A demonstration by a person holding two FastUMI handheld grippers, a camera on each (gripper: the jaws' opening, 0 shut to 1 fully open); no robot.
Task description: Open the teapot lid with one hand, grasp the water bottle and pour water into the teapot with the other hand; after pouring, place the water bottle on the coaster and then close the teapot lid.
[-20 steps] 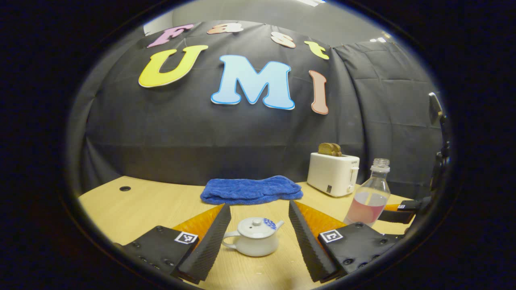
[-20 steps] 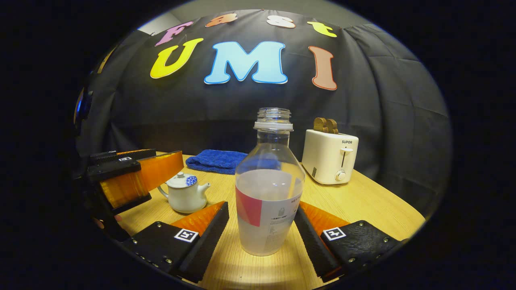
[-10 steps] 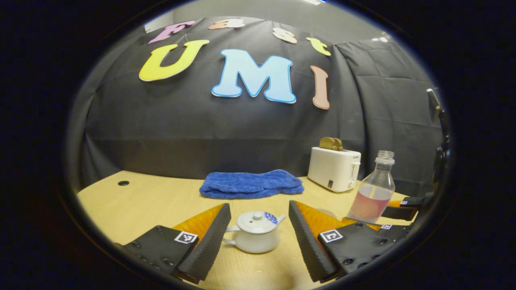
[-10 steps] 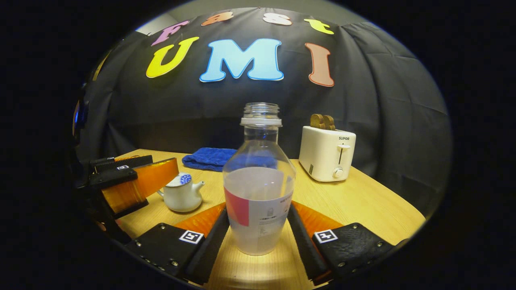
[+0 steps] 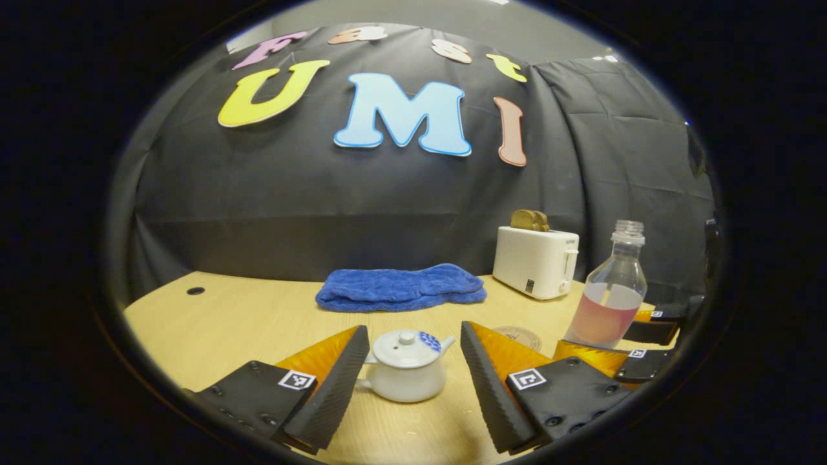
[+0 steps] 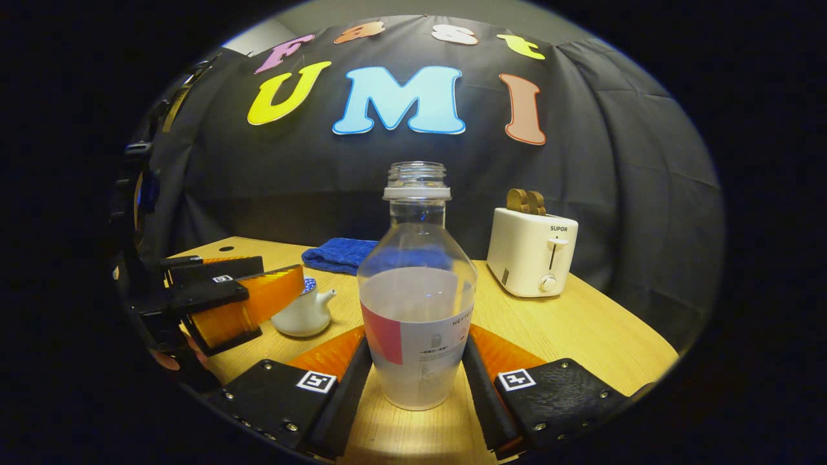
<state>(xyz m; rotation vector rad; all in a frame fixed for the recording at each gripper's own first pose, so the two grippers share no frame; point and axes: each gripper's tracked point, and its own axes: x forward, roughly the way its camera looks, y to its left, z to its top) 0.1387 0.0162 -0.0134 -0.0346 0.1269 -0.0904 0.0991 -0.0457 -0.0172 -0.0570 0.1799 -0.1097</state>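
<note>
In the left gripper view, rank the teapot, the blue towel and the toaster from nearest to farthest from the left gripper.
1. The teapot, between the open fingers of the left gripper, lid on.
2. The blue towel, straight ahead past the teapot, mid-table.
3. The toaster, ahead and to the right by the booth wall, a little beyond the towel.
</note>
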